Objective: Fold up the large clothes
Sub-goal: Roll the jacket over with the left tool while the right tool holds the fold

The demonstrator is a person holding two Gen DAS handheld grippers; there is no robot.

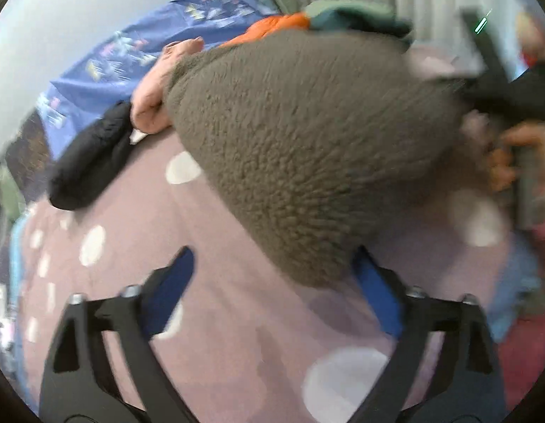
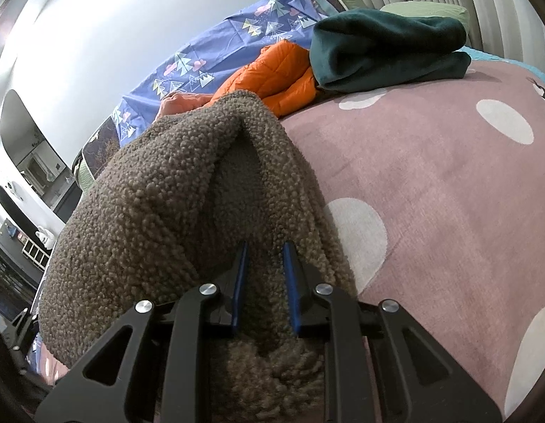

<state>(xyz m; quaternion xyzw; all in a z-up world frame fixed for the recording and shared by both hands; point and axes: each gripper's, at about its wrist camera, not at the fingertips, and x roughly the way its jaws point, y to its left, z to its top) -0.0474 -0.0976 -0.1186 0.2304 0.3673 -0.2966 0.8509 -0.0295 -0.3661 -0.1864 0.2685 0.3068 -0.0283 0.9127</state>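
The right gripper pinches the brown fleece between nearly closed jaws to anchor it, while the left gripper stands wide and empty — the fleece's edge just ahead of it, likely to be seized.

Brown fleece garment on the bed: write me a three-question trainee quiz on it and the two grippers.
1. True or false: the right gripper is shut on the brown fleece garment.
2. Which lies nearest the dark green folded garment? A) orange puffer jacket B) black jacket C) pink garment
3. Fill in: the left gripper is ____, its fingers not pressing the fleece.

Key: 1 true; 2 A; 3 open.
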